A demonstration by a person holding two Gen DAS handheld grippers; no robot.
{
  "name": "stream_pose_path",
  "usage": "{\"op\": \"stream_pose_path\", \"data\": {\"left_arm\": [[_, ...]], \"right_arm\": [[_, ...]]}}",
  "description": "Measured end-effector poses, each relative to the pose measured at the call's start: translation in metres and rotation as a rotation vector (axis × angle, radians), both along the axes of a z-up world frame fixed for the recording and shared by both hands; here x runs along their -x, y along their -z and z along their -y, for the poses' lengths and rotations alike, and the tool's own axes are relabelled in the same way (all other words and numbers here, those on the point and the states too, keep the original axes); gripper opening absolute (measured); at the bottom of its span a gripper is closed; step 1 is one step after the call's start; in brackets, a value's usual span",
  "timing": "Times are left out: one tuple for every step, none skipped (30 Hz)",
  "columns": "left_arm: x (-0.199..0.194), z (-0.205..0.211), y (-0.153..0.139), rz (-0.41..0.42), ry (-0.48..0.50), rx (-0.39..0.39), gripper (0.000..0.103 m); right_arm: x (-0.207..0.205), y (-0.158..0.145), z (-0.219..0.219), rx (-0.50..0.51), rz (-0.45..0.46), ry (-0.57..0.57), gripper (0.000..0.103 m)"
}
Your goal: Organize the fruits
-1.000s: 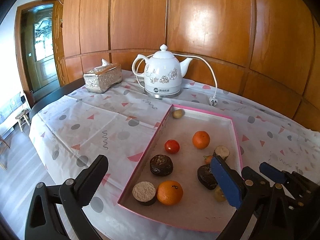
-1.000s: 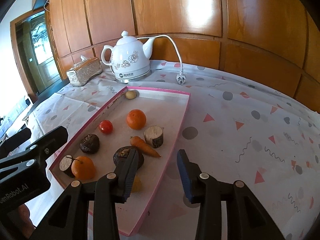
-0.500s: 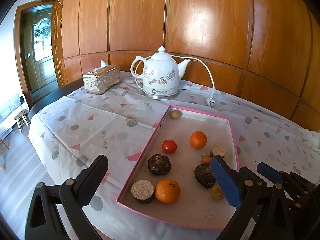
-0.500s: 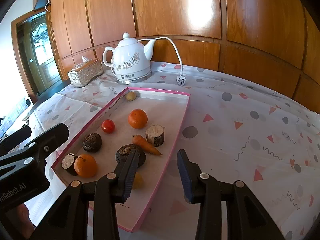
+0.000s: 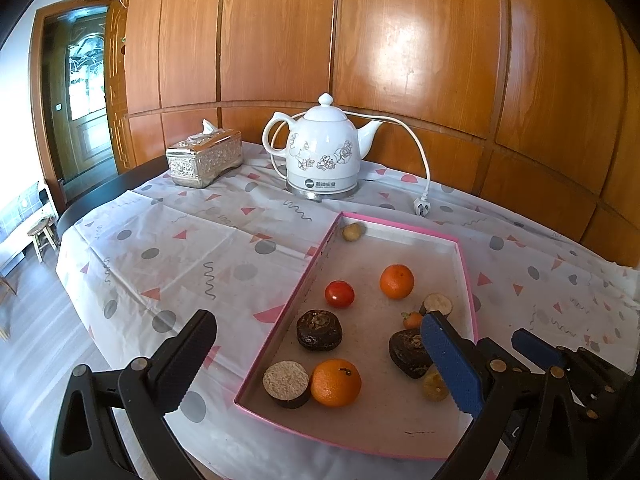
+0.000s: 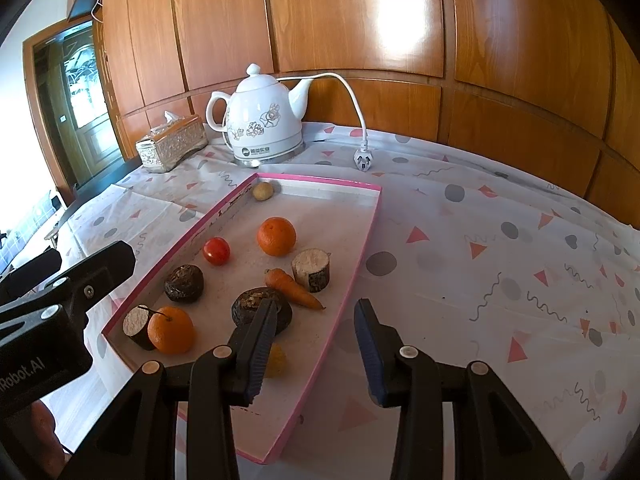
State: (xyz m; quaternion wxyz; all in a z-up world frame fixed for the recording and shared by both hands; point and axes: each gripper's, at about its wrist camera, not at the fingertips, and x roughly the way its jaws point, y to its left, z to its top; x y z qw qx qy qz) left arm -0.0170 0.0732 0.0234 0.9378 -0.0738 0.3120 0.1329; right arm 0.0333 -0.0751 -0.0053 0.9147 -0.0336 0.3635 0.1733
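A shallow pink-rimmed tray (image 5: 464, 264) (image 6: 360, 248) lies on the table. It holds two oranges (image 5: 396, 281) (image 5: 335, 382), a tomato (image 5: 339, 294), a carrot (image 6: 294, 288), two dark brown lumps (image 5: 319, 330) (image 6: 250, 306), two cut root pieces (image 6: 312, 270) (image 5: 286, 384), a small potato (image 6: 262, 191) and a little yellow fruit (image 6: 276, 360). My left gripper (image 5: 316, 320) hovers wide open over the tray's near left corner. Over the tray's near right rim, my right gripper (image 6: 316, 308) stands open with nothing between its blue pads.
A white floral kettle (image 5: 324, 152) with a loose cord and plug (image 5: 422, 207) stands at the back, and a silver tissue box (image 5: 204, 158) sits to its left. A patterned cloth covers the table. Wood panelling rises behind it. The table edge drops off at the left.
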Motion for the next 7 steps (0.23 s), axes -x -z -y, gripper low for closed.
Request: {"op": "stream_pose_path", "data": {"left_arm": [[0.0001,0.0,0.0,0.002,0.0,0.002,0.103],[0.0005,-0.0004,0.0,0.006,-0.002,0.004,0.103],[0.0007,-0.0002,-0.0001,0.008,-0.001,0.007,0.102],[0.0006,-0.0003,-0.0001,0.006,0.001,0.007,0.102],[0.0008,-0.0005,0.0,0.006,0.001,0.009,0.102],[0.001,0.0001,-0.0003,0.006,0.001,0.011,0.102],[0.0004,0.0005,-0.0003,0.004,0.007,0.019,0.102]], "right_arm": [[0.0,0.0001,0.0,0.001,0.0,0.0,0.041],[0.0002,0.0004,-0.0003,0.002,0.0,0.0,0.041],[0.0003,0.0008,-0.0003,0.004,0.001,0.0,0.041],[0.0003,0.0012,-0.0002,0.003,0.002,0.0,0.041],[0.0004,0.0017,0.0004,0.002,0.002,0.001,0.041],[0.0003,0.0021,0.0016,0.001,0.002,0.002,0.041],[0.0001,0.0027,0.003,-0.001,0.003,0.005,0.041]]}}
